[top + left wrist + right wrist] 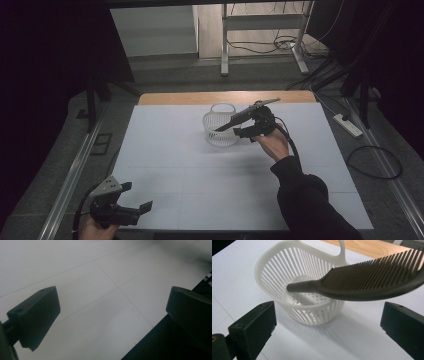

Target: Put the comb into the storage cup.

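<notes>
High view: we see a white slotted basket point(220, 126) w/ a loop handle standing upright past the middle of the white table point(165, 165), toward its far wooden edge. A dark comb point(246, 115) lies tilted across the basket's rim, handle end down inside, toothed end sticking up & out to the right. The right gripper point(246, 132) sits just beside the basket on its right side, right under the comb's raised part; from here we can't tell if it touches the comb. The left gripper point(137, 197) rests near the table's near-left corner, well apart from basket & comb, jaws spread.

Left gripper view: we look along the left gripper point(112, 312) at bare white table point(100, 277) w/ thin seam lines; jaws stand wide, nothing between them.

Right gripper view: the right gripper point(328, 322) has its jaws wide apart, pads pressing on nothing. The comb point(362, 281) sits above & beyond them, its handle tip pointing into the basket point(297, 290), teeth upward. The basket stands on the table; wooden edge behind it.
</notes>
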{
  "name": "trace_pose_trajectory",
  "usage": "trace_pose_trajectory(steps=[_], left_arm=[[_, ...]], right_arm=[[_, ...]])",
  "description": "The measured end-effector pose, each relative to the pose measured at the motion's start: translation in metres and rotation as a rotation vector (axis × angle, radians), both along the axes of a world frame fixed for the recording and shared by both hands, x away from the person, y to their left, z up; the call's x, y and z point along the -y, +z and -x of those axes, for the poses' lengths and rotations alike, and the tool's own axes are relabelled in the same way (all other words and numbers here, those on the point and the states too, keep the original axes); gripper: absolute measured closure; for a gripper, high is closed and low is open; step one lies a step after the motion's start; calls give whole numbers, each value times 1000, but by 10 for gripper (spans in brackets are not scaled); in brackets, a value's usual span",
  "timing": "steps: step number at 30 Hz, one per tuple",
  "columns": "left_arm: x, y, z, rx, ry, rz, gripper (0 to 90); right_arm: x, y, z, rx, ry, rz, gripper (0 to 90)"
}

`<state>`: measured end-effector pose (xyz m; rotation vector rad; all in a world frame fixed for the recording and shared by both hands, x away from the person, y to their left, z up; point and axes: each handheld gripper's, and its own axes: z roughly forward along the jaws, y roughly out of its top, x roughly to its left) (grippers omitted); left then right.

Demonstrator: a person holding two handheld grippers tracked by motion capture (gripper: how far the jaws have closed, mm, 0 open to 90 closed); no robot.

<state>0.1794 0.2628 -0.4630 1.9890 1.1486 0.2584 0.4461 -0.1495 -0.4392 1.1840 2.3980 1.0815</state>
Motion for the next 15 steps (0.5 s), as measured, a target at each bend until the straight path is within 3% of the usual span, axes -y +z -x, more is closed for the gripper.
trace_pose_trajectory(steps=[15], left_arm=[[-1,1,2,15,15,0,0]], right_arm=[[10,2,16,12,32,-2,0]])
